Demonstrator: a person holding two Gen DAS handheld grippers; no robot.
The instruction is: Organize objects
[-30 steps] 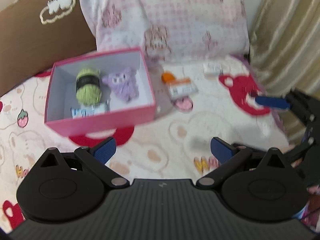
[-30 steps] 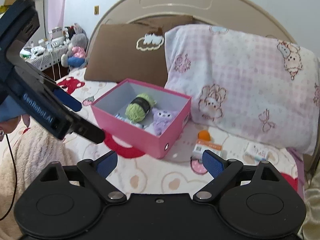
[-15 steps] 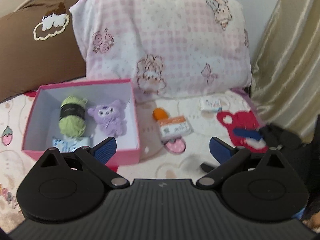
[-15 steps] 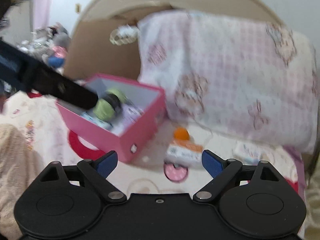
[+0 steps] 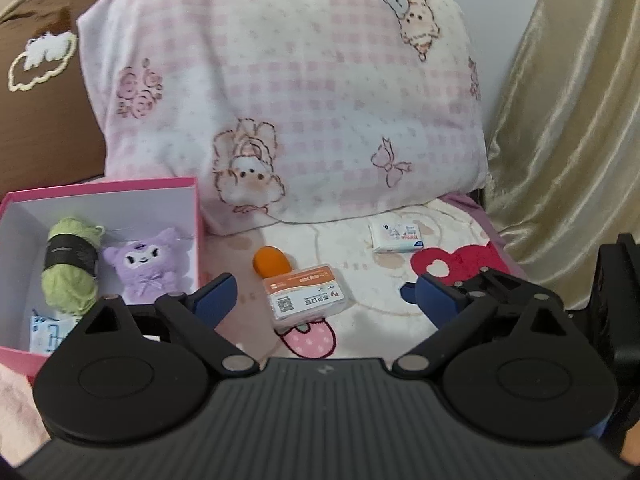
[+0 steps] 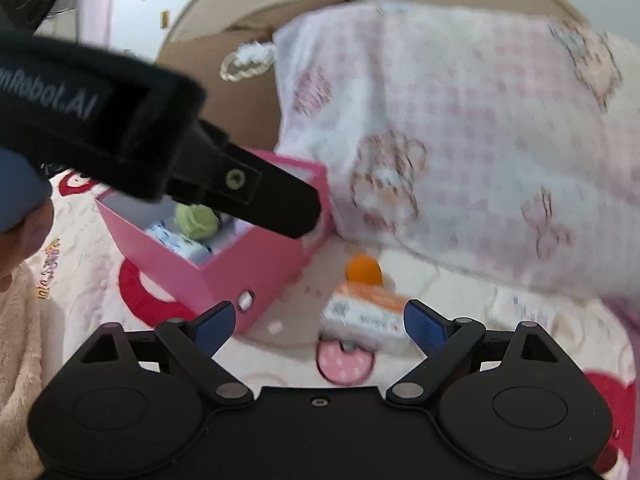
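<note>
Both claws low over the bed, nothing held in either.

My left claw [image 5: 320,294] has its jaws apart but closing, nothing pressed between the pads; the orange-and-white card box [image 5: 306,295] lies on the bedspread [image 5: 360,276] in the gap, with the orange ball [image 5: 271,261] touching its 11 o'clock corner. The white tissue pack [image 5: 396,237] lies at 1 o'clock, near the pink checked pillow [image 5: 288,92]. The pink box [image 5: 100,190] stands at 9 o'clock, holding green yarn [image 5: 70,268], a purple plush [image 5: 150,270] and a blue-white packet [image 5: 46,330]. My right claw [image 6: 318,322] is wide and empty; the card box is blurred between its fingers [image 6: 424,326].
</note>
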